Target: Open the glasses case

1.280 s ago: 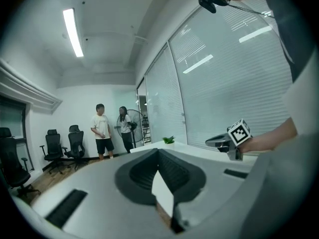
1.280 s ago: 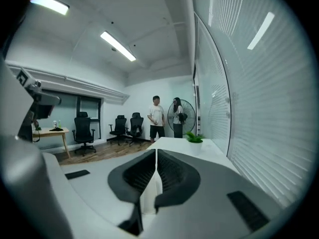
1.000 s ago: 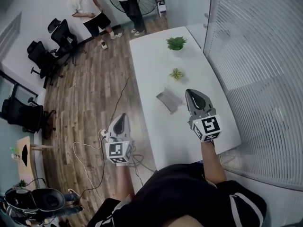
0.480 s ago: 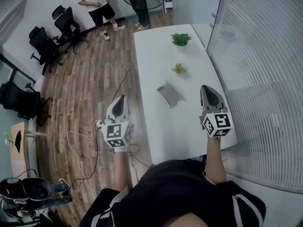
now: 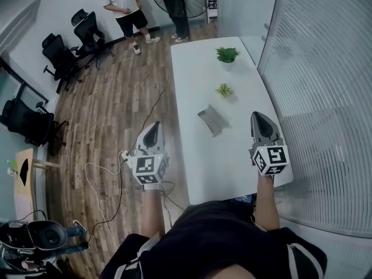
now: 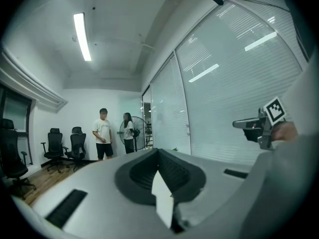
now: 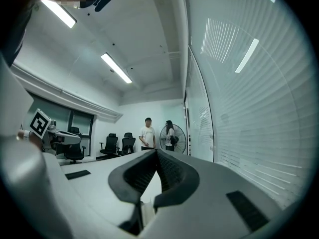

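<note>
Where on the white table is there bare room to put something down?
The near end is bare, between the case and the table's edge, left of the right gripper. So is the left strip beside the big plant and small plant. Tightest: between small plant and case.

My left tongs (image 5: 152,127) and right tongs (image 5: 259,117) both wear smooth, matt grey plastic shells; their pads (image 6: 174,172) are dark and ribbed. Between them the table (image 5: 197,156) is smooth white, faintly shiny. The case (image 5: 213,120) ahead looks matt grey. Left of the left tongs, I see a floor (image 5: 104,115) of grainy wood planks.
</note>
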